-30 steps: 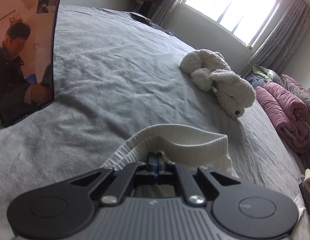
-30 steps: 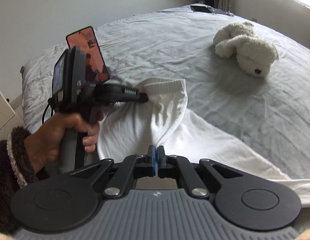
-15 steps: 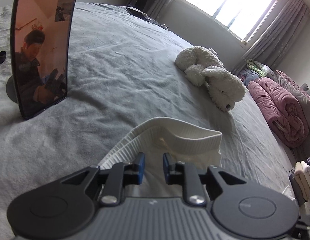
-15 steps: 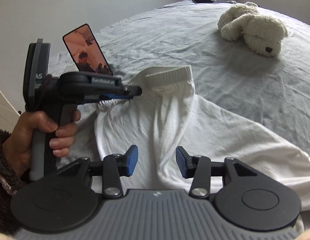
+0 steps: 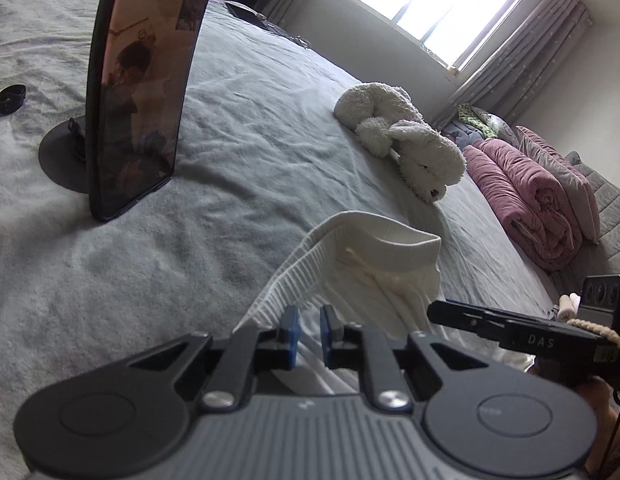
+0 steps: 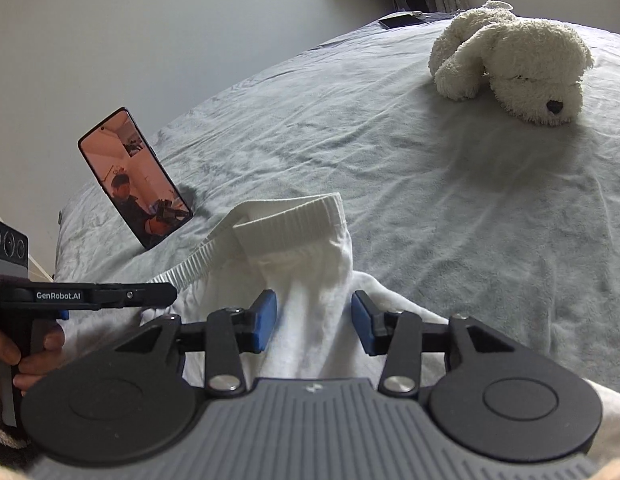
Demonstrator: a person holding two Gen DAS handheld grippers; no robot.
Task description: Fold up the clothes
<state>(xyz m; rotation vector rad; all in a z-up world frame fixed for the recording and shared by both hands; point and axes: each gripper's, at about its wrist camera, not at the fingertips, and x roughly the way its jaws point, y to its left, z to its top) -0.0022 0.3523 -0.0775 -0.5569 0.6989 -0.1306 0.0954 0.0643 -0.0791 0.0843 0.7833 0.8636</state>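
Observation:
A white garment (image 5: 374,252) with a ribbed waistband (image 6: 287,216) lies folded on the grey bed (image 6: 470,220). My left gripper (image 5: 310,334) hovers open just short of the waistband's near edge, a narrow gap between its blue pads and nothing in it. In the right wrist view the left gripper (image 6: 171,292) shows side-on at the left, held by a hand (image 6: 29,352). My right gripper (image 6: 314,320) is open wide, its pads either side of a fabric ridge without pinching it. The right gripper (image 5: 450,314) also shows at the right edge of the left wrist view.
A phone (image 5: 137,92) stands on a round stand left of the garment. A white plush dog (image 6: 510,64) lies further up the bed. Rolled pink quilts (image 5: 538,204) sit beyond the bed's right edge. A small black band (image 5: 11,98) lies at the far left.
Both grippers were shut on the garment a second ago; both have opened and let it go. The left gripper has drawn back from the waistband, and the garment now rests on the bed.

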